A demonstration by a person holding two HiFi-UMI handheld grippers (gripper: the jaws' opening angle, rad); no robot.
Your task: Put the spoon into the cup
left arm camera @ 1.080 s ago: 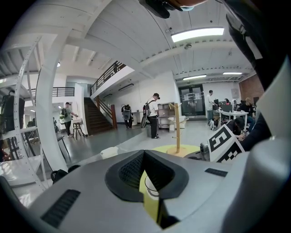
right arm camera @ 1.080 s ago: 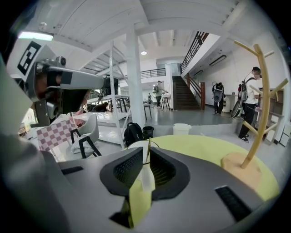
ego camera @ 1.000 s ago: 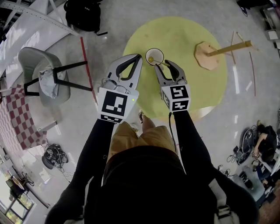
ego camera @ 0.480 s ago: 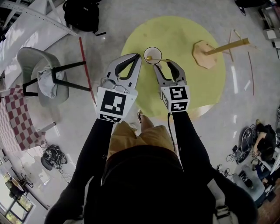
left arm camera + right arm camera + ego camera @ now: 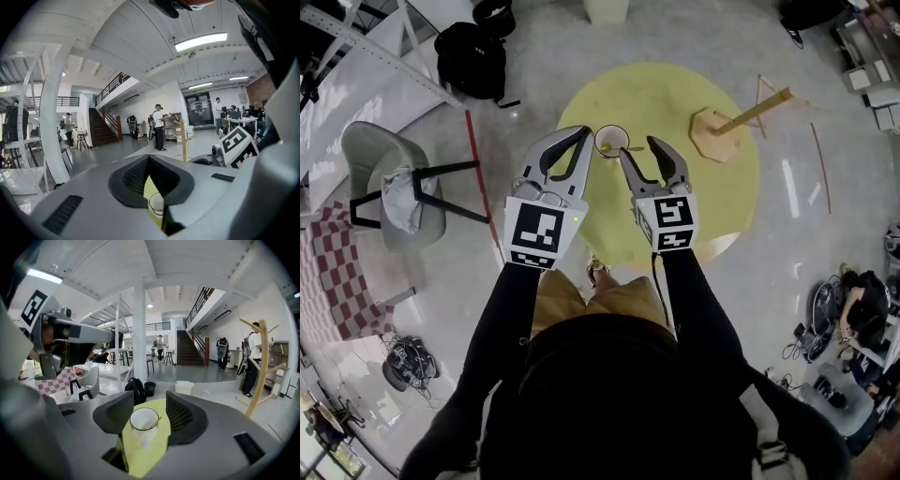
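Note:
A white cup (image 5: 611, 141) with a dark rim stands on the round yellow table (image 5: 694, 197). A gold-coloured spoon (image 5: 609, 147) rests inside it, handle leaning on the rim (image 5: 157, 420). My right gripper (image 5: 639, 150) hovers just right of the cup. Its jaws are opening, with nothing pressed between them. In the right gripper view the cup (image 5: 144, 423) shows beyond the parted right gripper (image 5: 149, 401). My left gripper (image 5: 586, 133) hangs left of the cup, tips together and empty. The cup (image 5: 157, 204) shows below the tips of the left gripper (image 5: 148, 158).
A wooden peg stand (image 5: 712, 131) sits on the table's right part and shows in the right gripper view (image 5: 260, 366). A grey chair (image 5: 389, 178) and a black backpack (image 5: 473, 56) stand on the floor at the left. People stand far off (image 5: 159, 126).
Both grippers have lifted a little above the table. The right jaws have spread wider and let go of the spoon's handle, and the spoon stays in the cup.

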